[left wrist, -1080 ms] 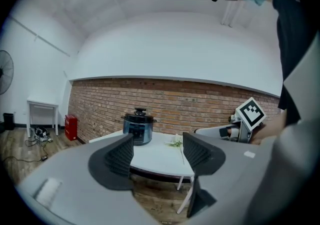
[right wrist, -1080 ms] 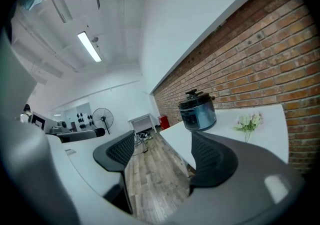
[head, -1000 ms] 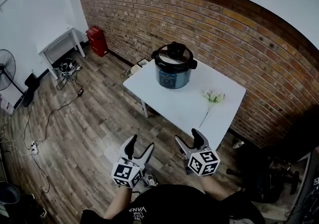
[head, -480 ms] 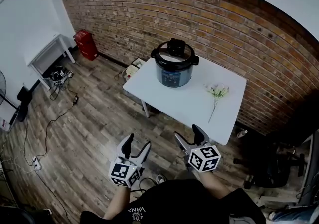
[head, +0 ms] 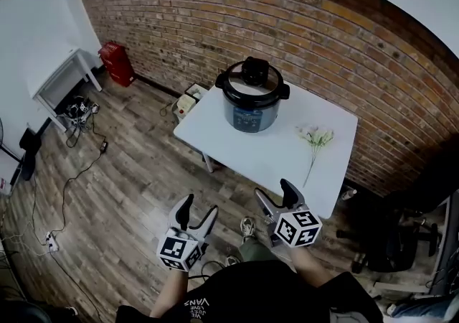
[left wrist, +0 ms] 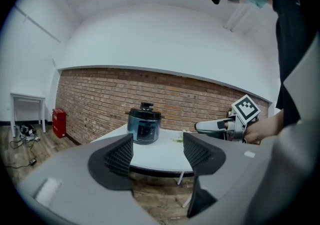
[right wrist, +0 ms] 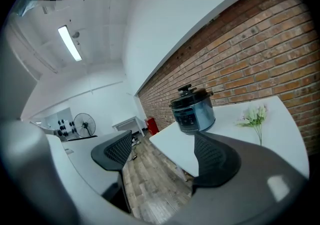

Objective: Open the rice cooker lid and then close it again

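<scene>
Facing the round dark-blue rice cooker (head: 250,108) — both tongs empty.
It sits, black lid (head: 249,79) shut, at the white table's (head: 267,158) far side, well apart from both; left gripper (head: 201,204) and right gripper (head: 272,189) gape wide — the right's jaws have just been opening — likely readied for that lid.

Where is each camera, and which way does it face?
Head view: on the head, looking down at table and rice cooker; forearms, left gripper, right gripper show.
Left gripper view: on that gripper, facing the rice cooker between open jaws; right gripper shows.
Right gripper view: on that gripper, facing the rice cooker; its empty jaws have just been opening.
All share the rice cooker.
</scene>
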`<state>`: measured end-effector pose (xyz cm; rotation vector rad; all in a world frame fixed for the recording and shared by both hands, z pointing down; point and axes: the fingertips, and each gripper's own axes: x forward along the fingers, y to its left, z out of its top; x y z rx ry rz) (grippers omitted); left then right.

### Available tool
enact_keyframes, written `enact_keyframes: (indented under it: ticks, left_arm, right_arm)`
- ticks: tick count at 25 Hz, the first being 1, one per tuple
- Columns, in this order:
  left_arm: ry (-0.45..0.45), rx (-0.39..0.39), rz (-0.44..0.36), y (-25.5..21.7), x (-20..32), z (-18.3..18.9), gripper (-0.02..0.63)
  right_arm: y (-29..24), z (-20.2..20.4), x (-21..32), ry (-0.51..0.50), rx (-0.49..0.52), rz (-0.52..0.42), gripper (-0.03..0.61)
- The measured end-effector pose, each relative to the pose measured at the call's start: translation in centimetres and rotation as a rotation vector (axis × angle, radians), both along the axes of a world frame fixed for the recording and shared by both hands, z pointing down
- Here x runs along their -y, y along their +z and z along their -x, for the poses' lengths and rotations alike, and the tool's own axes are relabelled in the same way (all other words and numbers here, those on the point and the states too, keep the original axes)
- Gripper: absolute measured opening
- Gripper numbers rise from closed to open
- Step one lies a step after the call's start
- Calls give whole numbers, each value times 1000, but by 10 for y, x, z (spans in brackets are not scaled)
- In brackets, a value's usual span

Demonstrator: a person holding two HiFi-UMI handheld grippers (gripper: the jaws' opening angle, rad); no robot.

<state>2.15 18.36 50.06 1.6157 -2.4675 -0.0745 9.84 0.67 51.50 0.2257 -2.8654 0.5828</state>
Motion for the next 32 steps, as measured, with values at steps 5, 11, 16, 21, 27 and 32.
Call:
enact_keyframes:
  ticks: [5, 11, 16, 21, 27, 32]
  left_arm:
    - [-5, 17, 10, -2, 32, 41, 290]
    - [4, 37, 7, -8, 87, 91, 290]
    - [-1, 33, 9, -8, 126, 124, 290]
    - [2, 59, 30, -11, 156, 149, 290]
    - [62, 65, 29, -12, 182, 175, 290]
    - [136, 44, 15, -12, 203, 210, 290]
  right_arm:
    - [1, 38, 32, -12, 1, 14, 383]
    - [3, 88, 76, -48, -8, 4, 383]
    - [1, 125, 113, -73, -15, 2, 383]
    - [1, 151, 138, -88, -13, 12, 383]
    - [6, 167, 150, -50, -24, 35, 383]
    - [4, 181, 163, 40, -26, 27, 383]
